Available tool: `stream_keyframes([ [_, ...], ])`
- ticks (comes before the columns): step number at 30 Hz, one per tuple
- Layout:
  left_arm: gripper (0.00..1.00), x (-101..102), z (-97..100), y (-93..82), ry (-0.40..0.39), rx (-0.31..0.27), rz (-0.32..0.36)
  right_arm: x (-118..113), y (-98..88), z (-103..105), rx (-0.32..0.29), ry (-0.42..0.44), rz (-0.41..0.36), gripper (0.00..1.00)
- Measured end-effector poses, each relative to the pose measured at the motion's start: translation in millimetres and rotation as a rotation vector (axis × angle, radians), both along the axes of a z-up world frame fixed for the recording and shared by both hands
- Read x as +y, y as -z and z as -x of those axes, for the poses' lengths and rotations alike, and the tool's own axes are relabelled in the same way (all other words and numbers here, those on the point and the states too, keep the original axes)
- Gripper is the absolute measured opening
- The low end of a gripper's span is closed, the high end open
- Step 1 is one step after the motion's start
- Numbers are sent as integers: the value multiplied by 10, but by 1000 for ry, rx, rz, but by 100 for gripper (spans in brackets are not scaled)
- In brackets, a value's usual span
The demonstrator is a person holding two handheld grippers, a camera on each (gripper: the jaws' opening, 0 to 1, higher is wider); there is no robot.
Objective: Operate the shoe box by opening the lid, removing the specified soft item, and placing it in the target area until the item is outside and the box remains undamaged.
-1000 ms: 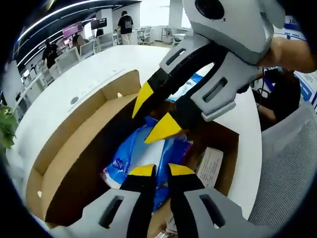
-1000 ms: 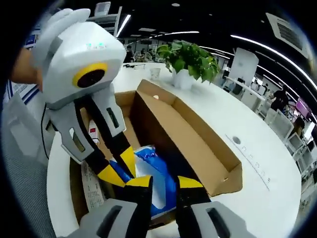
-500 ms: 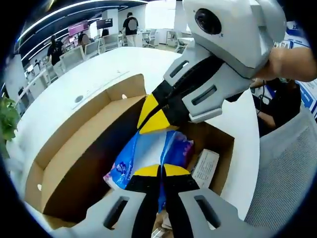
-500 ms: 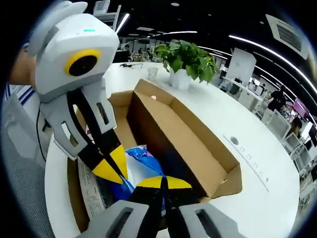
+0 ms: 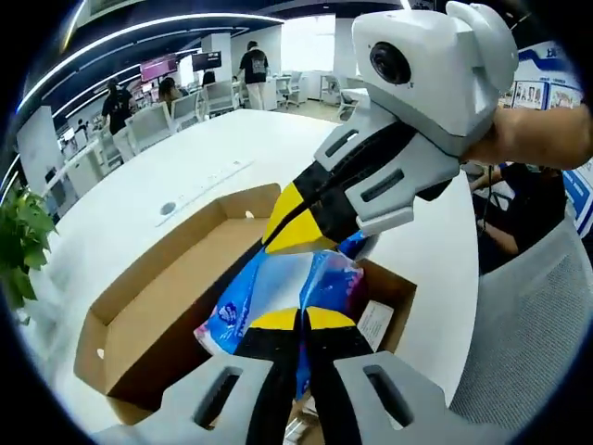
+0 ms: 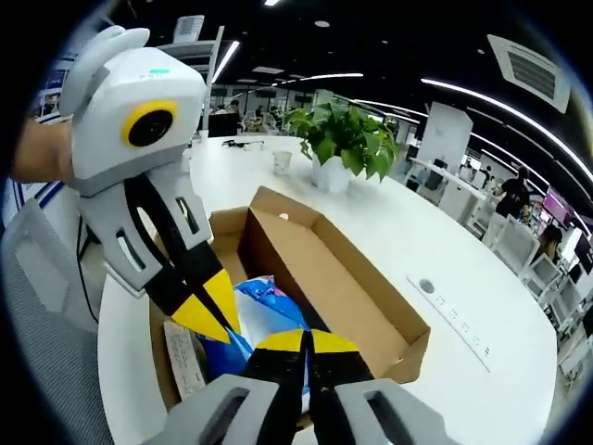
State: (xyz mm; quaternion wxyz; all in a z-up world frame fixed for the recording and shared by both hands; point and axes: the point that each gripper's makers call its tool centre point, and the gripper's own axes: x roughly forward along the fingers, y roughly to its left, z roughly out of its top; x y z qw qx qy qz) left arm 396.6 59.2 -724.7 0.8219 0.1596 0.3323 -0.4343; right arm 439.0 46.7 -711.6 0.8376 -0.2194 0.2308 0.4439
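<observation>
We hold the left hand-held gripper [image 5: 300,320] with its yellow-tipped jaws pinched together on the blue soft pack [image 5: 269,287], which sits above the open shoe box [image 5: 157,324]. The right hand-held gripper [image 5: 298,227] comes in from the upper right of the left gripper view, its tips also clamped on the same pack at its far end. In the right gripper view our right hand-held gripper [image 6: 298,340] bites the blue soft pack [image 6: 264,306] beside the left hand-held gripper [image 6: 211,315]. The cardboard shoe box [image 6: 361,306] rests on the white counter [image 6: 482,371], lid flap open, with a paper leaflet [image 6: 185,357] lying inside. A potted plant [image 6: 341,139] stands farther along the counter.
</observation>
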Motion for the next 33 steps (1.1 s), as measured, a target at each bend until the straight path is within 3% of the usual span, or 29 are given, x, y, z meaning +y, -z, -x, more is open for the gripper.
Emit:
stream_keyframes([
  [8, 0, -83, 27, -318, 11, -60, 14, -72, -268, 50, -41, -34, -3, 0],
  [18, 0, -395, 45, -638, 72, -116, 18, -355, -528, 63, -70, -12, -8, 0],
  [33, 0, -1041, 83, -747, 181, -131, 38, -1022, -596, 86, -67, 92, 3, 0],
])
